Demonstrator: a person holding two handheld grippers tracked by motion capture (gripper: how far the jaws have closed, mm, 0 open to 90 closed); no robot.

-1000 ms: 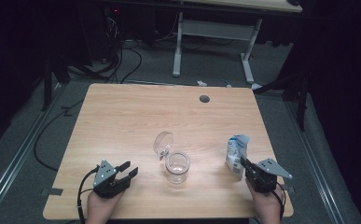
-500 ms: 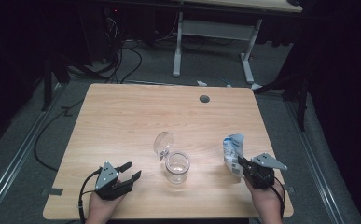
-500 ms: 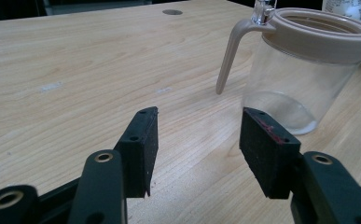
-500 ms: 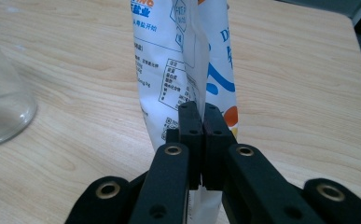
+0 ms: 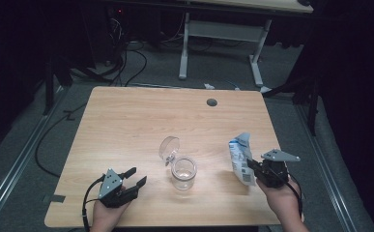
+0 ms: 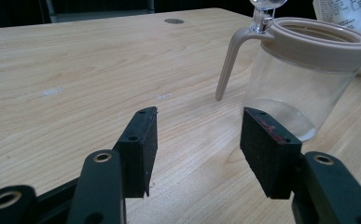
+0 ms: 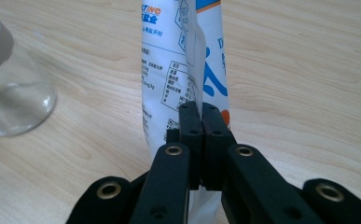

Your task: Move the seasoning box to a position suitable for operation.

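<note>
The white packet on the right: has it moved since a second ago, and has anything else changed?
Yes. The right gripper, shut on the white packet, has lifted it a little and carried it toward the glass jar. The left gripper stayed where it was, but its jaws have just been opening, with nothing between them. The jar, its flip lid open, and the wooden table are unchanged.

The right gripper is pinching the edge of a white and blue printed pouch, its black fingers pressing tight together on the packaging. The pouch is standing upright over the wooden table. Off to the left, a clear glass jar is sitting on the wood, well apart from the pouch.
</note>
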